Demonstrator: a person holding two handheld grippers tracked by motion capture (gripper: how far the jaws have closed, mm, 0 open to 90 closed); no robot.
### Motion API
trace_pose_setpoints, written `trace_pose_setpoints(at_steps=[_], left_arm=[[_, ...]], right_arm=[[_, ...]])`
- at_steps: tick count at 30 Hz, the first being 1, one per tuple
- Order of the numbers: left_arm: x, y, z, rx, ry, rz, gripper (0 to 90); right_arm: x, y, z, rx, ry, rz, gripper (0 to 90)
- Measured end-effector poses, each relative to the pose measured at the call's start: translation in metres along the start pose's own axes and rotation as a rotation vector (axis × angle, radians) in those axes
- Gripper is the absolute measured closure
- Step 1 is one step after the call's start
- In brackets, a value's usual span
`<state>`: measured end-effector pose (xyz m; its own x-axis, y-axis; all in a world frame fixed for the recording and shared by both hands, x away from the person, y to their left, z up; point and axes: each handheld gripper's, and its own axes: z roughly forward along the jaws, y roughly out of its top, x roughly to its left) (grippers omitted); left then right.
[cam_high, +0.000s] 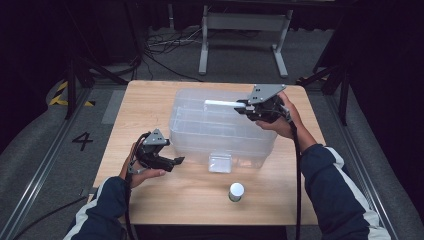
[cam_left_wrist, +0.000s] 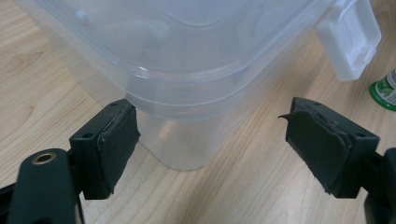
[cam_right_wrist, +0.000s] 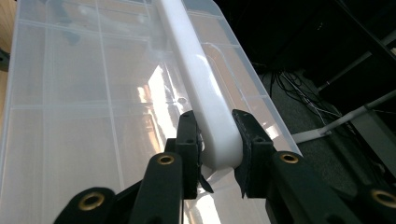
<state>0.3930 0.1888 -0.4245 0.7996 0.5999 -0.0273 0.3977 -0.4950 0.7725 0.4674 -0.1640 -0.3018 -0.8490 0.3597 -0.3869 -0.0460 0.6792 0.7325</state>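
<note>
A clear plastic storage box (cam_high: 222, 131) with its lid on stands in the middle of the wooden table (cam_high: 280, 190). A white bar handle (cam_high: 220, 104) runs along the lid. My right gripper (cam_high: 241, 107) reaches over the box from the right and is shut on the handle's end; in the right gripper view both pads press the white handle (cam_right_wrist: 201, 88), gripper (cam_right_wrist: 217, 140). My left gripper (cam_high: 178, 161) is open at the box's near left corner. In the left gripper view that rounded corner (cam_left_wrist: 187, 84) lies ahead between the jaws of the gripper (cam_left_wrist: 210, 144), and neither pad presses on it.
A clear latch flap (cam_high: 220, 162) hangs at the box's front side, latch (cam_left_wrist: 349, 39). A small bottle (cam_high: 236, 191) with a white cap and green label stands near the table's front edge, bottle (cam_left_wrist: 385, 88). Beyond the table are a dark floor, cables and a metal stand (cam_high: 245, 30).
</note>
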Motion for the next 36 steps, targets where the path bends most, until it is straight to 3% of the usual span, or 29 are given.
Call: trace_pose_setpoints(at_steps=[9,13,18,21,36], left_arm=[[-0.001,-0.001,0.001,-0.019,0.012,-0.004,19.7],[0.001,-0.002,0.001,-0.025,0.027,0.001,21.9],[-0.001,-0.004,0.0,-0.029,0.024,-0.005,23.8],[-0.001,-0.004,0.0,-0.034,0.026,-0.003,24.7],[0.005,-0.008,0.0,-0.059,0.02,-0.027,33.0]], right_arm=[[-0.004,-0.002,0.002,-0.009,-0.015,0.04,72.2],[-0.003,-0.002,-0.001,-0.008,-0.047,0.08,63.4],[-0.006,-0.008,-0.008,-0.015,-0.026,0.143,63.7],[-0.003,-0.011,-0.01,-0.015,-0.023,0.14,72.1],[-0.003,-0.008,-0.012,-0.011,-0.01,0.162,74.5]])
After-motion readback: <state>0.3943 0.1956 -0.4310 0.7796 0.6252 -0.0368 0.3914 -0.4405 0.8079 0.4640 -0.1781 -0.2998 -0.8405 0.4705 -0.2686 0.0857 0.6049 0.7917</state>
